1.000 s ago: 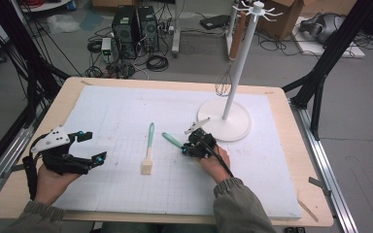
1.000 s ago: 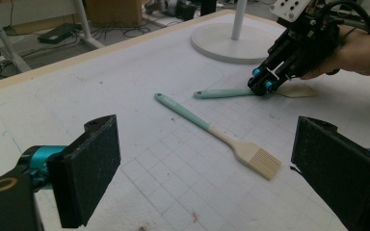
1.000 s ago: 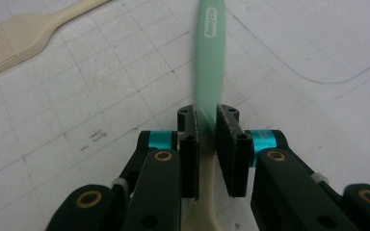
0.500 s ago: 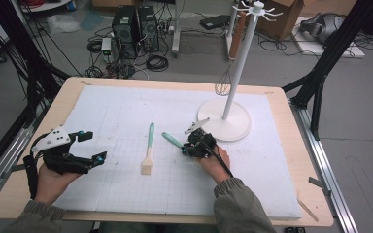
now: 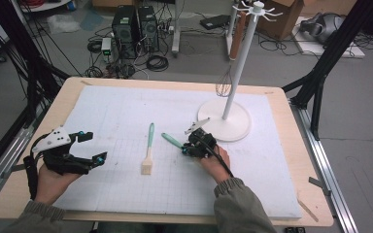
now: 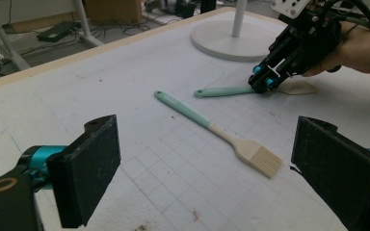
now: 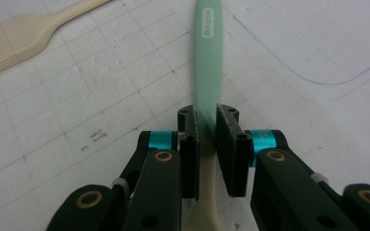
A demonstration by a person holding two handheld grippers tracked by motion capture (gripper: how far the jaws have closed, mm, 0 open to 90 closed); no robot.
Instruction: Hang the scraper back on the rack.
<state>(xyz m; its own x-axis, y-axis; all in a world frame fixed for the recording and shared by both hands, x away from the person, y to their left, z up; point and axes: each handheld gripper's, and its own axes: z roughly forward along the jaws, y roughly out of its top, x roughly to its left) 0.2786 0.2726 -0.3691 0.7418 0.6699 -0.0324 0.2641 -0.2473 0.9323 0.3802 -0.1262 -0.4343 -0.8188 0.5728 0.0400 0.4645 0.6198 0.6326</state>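
My right fingers [image 7: 207, 139] pinch the spatula's mint handle [image 7: 207, 62], which lies flat on the tabletop [image 5: 272, 194] beside the brush [image 5: 148, 150]. Left fingers [image 6: 212, 173] spread, holding nothing.

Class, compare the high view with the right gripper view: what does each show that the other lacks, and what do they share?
High view alone: the white stand with a whisk hanging on it, the left gripper open over the mat, the table's wooden rim, and the floor clutter beyond.

Right gripper view alone: the pads pressed on the spatula's handle where green meets cream, and lettering near the handle's end.

Both: the right gripper, the spatula, the brush and the gridded mat.
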